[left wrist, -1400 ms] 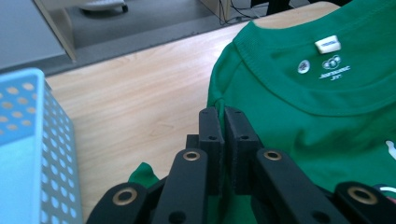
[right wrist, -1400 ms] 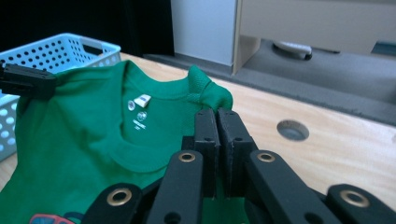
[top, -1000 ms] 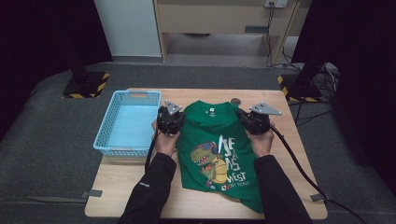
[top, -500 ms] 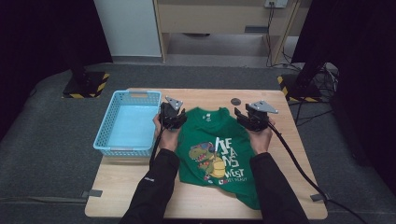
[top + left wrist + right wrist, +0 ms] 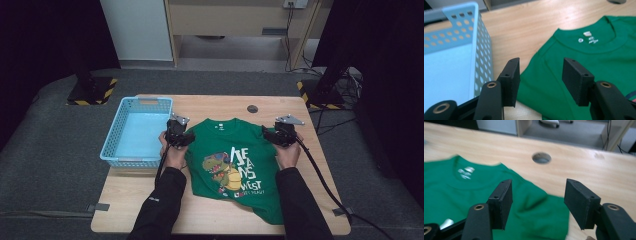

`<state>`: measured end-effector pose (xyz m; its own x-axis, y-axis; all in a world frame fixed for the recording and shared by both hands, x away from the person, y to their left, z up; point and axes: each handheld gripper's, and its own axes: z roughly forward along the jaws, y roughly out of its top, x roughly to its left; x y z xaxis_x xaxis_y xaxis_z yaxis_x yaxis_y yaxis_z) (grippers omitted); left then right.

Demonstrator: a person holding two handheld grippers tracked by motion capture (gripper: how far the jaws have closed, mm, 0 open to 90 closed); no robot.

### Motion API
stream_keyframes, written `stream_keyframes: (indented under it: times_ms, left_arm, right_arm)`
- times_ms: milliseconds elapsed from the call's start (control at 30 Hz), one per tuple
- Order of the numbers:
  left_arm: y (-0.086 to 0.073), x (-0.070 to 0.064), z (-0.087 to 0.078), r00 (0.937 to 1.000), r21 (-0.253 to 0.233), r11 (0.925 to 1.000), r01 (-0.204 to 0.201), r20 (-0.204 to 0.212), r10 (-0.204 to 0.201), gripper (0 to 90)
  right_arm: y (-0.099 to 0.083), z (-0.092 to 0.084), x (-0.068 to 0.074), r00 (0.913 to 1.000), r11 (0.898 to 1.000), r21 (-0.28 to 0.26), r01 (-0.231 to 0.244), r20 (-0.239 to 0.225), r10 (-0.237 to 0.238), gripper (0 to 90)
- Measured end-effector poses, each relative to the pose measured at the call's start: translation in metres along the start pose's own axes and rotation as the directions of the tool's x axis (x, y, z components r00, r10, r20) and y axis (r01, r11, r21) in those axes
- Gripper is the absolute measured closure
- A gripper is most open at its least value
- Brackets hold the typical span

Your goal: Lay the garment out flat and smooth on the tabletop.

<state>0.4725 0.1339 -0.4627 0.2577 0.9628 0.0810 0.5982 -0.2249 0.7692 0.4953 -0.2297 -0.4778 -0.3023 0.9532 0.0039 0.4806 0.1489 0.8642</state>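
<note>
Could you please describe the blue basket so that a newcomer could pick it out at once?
On the wooden table, look at its left edge, beside the green T-shirt. The basket is light blue plastic with perforated walls, the table's one upright-walled container.

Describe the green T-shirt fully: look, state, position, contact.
The green T-shirt is soft knit fabric with a cartoon dinosaur print, lettering and a white neck label. It lies front up, mostly flat, on the wooden table, collar toward the far edge, right of the blue basket. Both grippers hover open over its shoulders, pads off the cloth.
</note>
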Motion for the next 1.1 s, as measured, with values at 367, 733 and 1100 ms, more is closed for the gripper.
stream_keyframes:
  times_ms: [367,733,1100]
  left_arm:
    - [-0.019,0.003,0.02,0.9996,0.092,0.9958,0.009,0.025,-0.011,49.8]
    - [-0.032,0.001,0.042,0.9998,0.147,0.9891,0.009,0.019,-0.012,63.4]
    - [-0.036,-0.001,0.048,0.9999,0.138,0.9904,0.015,0.004,-0.016,68.5]
  right_arm:
    - [-0.029,0.022,-0.012,0.9999,0.993,0.117,0.001,0.016,-0.003,37.8]
    - [-0.045,0.036,-0.011,0.997,0.982,0.183,0.05,0.048,-0.06,42.0]
    - [-0.045,0.032,-0.018,0.9914,0.978,0.205,-0.039,0.131,0.012,44.6]
